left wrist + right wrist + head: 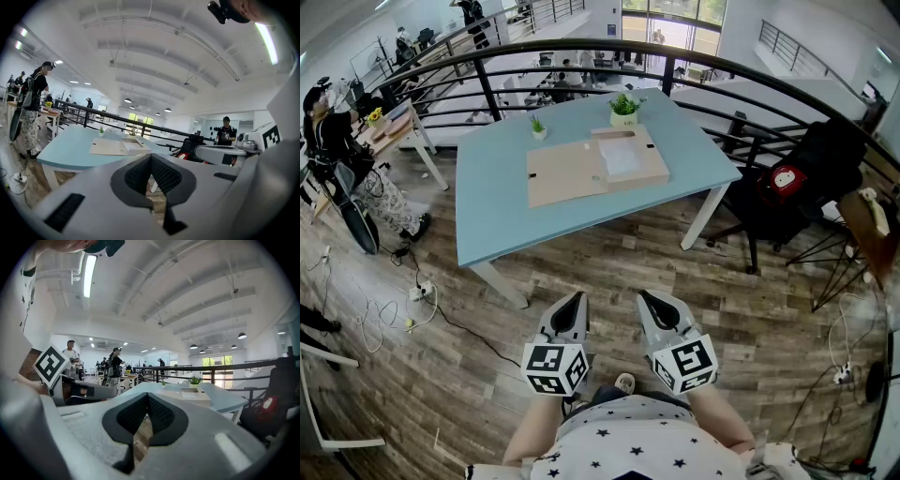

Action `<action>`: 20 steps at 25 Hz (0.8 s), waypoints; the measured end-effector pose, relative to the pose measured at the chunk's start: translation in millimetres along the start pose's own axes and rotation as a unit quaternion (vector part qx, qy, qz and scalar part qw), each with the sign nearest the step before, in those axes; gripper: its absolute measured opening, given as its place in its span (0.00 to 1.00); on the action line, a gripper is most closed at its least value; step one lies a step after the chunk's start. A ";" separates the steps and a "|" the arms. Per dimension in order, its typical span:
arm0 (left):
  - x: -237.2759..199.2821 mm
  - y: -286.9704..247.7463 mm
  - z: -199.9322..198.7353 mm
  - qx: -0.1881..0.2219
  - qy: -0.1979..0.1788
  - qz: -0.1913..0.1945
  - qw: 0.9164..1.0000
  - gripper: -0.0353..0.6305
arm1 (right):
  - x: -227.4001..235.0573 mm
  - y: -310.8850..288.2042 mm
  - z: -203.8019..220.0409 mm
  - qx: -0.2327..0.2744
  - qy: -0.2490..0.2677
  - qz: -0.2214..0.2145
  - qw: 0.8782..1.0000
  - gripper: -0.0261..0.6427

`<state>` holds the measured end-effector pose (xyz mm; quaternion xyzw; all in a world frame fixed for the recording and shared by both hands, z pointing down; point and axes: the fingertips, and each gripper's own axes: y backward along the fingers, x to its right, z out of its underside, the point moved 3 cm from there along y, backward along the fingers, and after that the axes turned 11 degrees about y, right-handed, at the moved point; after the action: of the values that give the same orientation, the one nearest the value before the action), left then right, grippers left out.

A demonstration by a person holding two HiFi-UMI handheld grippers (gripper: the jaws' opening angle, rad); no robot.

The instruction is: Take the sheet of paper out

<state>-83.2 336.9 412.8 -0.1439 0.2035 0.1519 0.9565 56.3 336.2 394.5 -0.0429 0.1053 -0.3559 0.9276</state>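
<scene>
Both the left gripper [575,298] and the right gripper [649,296] have their jaws pressed together with nothing between them, well short of the blue table [497,206]. The sheet of paper [623,159] lies inside the open cardboard box [567,173] near the table's far edge, beside 2 potted plants [624,106].

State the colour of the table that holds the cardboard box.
The table is light blue, seen best in the head view.
</scene>
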 end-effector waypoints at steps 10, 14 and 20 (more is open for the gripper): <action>0.9 7.1 0.5 -0.001 0.001 0.001 1.000 0.06 | -5.6 1.5 -2.0 0.000 0.008 -0.012 1.000 0.05; 4.3 3.5 -1.9 0.003 0.004 0.000 1.000 0.06 | -0.6 1.8 -2.5 0.001 0.010 -0.016 1.000 0.05; 13.6 0.4 -1.9 0.009 0.000 0.000 1.000 0.06 | 6.5 5.5 -2.3 0.014 -0.011 -0.030 0.999 0.05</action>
<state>-72.1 339.8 405.2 -0.1349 0.2051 0.1504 0.9577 64.0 336.0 390.4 -0.0367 0.0886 -0.3850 0.9179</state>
